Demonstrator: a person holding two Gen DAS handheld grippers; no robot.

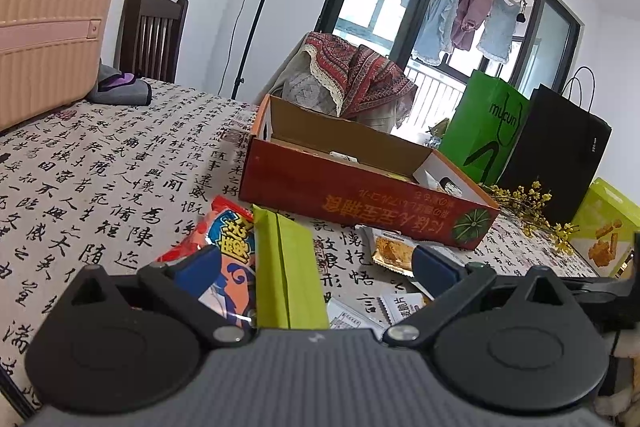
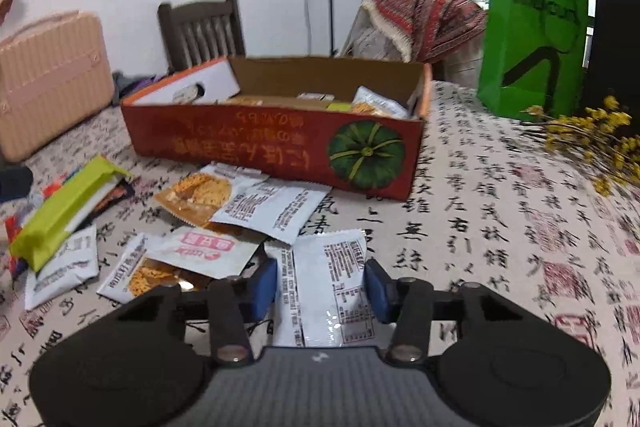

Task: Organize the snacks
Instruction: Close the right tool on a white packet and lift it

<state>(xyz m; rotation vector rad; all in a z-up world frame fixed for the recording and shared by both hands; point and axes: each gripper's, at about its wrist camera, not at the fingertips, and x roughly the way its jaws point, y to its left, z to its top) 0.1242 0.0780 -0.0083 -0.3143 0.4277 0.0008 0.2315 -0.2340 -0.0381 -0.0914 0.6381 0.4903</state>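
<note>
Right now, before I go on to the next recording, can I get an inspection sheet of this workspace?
Surface: table under a cloth printed with black calligraphy.
Job's things: open red cardboard box with several packets inside; loose snack packets in front of it, among them a white packet and a lime-green bar.
Clutter: pink case, green paper bag, black bag, yellow dried flowers.
Grippers: left gripper open, astride the lime-green bar without gripping it; right gripper with pads against the white packet's edges.
Cables: a lead hangs along the lamp stand.
Surroundings: wooden chair, window with hanging laundry.
</note>
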